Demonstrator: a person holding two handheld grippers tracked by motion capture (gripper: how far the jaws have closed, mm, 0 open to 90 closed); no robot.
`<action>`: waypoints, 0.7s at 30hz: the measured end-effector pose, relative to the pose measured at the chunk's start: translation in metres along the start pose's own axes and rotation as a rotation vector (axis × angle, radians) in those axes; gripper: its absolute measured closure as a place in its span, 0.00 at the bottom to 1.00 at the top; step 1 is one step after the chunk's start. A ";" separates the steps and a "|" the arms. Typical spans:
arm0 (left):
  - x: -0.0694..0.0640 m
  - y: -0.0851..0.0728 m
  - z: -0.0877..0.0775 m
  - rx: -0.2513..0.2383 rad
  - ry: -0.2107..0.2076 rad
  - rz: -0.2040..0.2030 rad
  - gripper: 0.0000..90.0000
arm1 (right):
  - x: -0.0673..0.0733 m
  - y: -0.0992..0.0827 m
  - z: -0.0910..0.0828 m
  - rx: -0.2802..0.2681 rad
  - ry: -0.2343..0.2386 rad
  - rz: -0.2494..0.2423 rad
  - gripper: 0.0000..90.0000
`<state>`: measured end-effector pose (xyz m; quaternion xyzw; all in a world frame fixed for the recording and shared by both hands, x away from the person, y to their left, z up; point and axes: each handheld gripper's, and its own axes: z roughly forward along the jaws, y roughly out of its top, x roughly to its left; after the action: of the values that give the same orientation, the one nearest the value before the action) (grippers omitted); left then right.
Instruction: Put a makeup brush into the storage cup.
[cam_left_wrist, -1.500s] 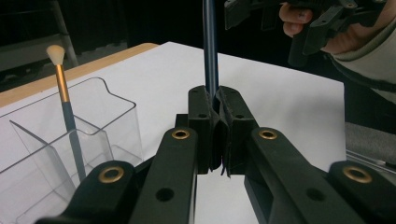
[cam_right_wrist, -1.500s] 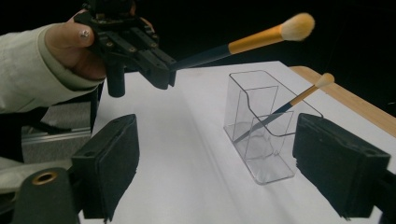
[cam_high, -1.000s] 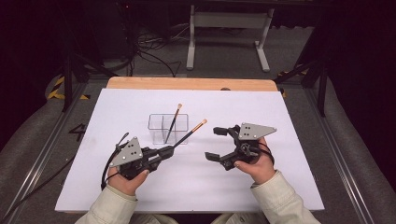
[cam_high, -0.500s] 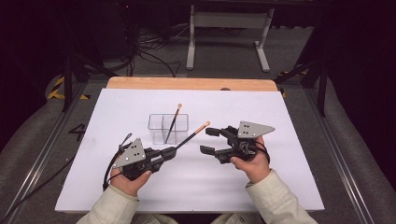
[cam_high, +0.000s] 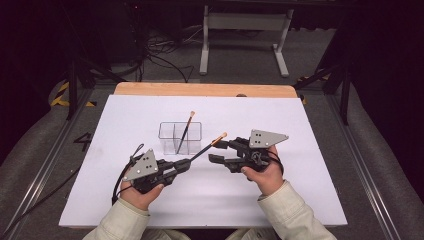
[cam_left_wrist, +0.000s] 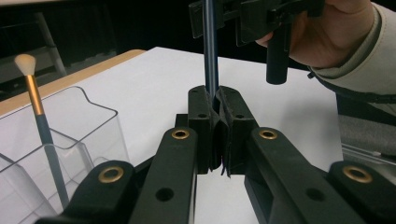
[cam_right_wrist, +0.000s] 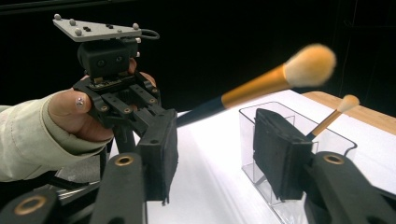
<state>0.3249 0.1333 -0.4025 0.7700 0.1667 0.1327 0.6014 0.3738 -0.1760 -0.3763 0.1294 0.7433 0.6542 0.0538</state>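
Note:
My left gripper (cam_high: 181, 166) (cam_left_wrist: 217, 95) is shut on the dark handle of a makeup brush (cam_high: 202, 149) (cam_left_wrist: 210, 46). The brush slants up to the right and ends in a gold ferrule and pale bristles (cam_right_wrist: 308, 65). My right gripper (cam_high: 216, 151) (cam_right_wrist: 219, 154) faces the brush head with its jaws apart. They have just been closing. The brush runs in the gap between them, and the pads do not press on it. A second brush (cam_high: 186, 131) (cam_left_wrist: 44, 130) stands in a clear compartment box (cam_high: 167, 131) (cam_right_wrist: 336, 140).
A white sheet (cam_high: 300, 190) covers the table, whose wooden edge (cam_high: 200, 89) shows at the back. A metal stand (cam_high: 245, 30) and cables lie on the dark floor beyond. Rails run along both sides of the table.
My right gripper has moved left toward the brush head and its jaws have narrowed. The left gripper and the brush it holds have stayed put.

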 end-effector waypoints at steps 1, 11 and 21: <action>-0.001 0.000 0.001 0.001 0.000 0.006 0.94 | 0.000 0.000 0.000 -0.001 0.001 0.000 0.60; -0.003 -0.001 0.005 0.031 -0.004 0.036 0.94 | 0.000 0.000 -0.002 -0.017 0.012 0.005 0.75; -0.004 -0.003 0.008 0.059 -0.016 0.048 0.94 | 0.001 0.000 -0.002 -0.037 0.033 0.038 0.82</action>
<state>0.3244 0.1252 -0.4069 0.7922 0.1472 0.1358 0.5765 0.3724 -0.1775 -0.3761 0.1319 0.7292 0.6707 0.0314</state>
